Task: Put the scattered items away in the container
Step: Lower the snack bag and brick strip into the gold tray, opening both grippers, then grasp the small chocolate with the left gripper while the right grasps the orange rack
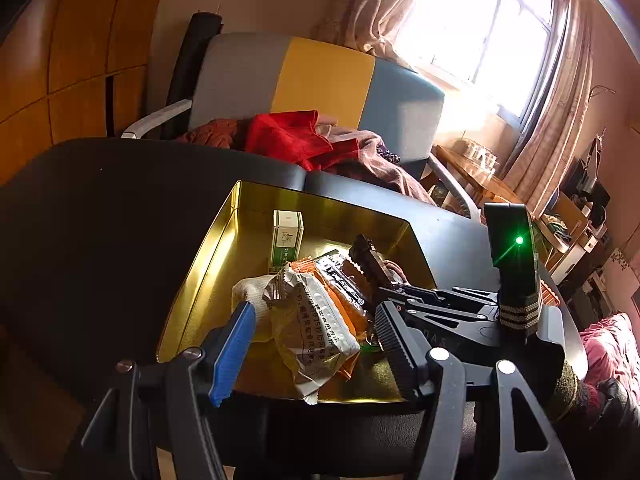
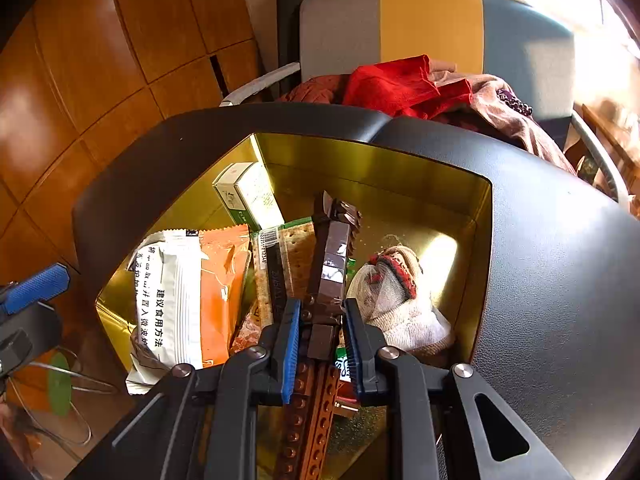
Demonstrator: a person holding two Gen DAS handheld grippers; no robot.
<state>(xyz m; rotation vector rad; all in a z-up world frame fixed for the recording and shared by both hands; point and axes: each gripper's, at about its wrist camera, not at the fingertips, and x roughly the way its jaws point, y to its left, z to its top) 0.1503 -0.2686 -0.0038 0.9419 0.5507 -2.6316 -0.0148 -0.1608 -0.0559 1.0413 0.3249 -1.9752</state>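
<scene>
Holding the brown block toy (image 2: 332, 264) in our right gripper (image 2: 320, 344) over the gold tin (image 2: 476, 216), left gripper (image 1: 312, 340) wide apart, we think letting go comes next.

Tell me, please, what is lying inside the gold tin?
Inside the gold tin: a green-and-white box, a white-and-orange packet, a cracker pack, a sock, and a brown brick piece between the right gripper fingers. Whatever lies beneath these is covered.
</scene>
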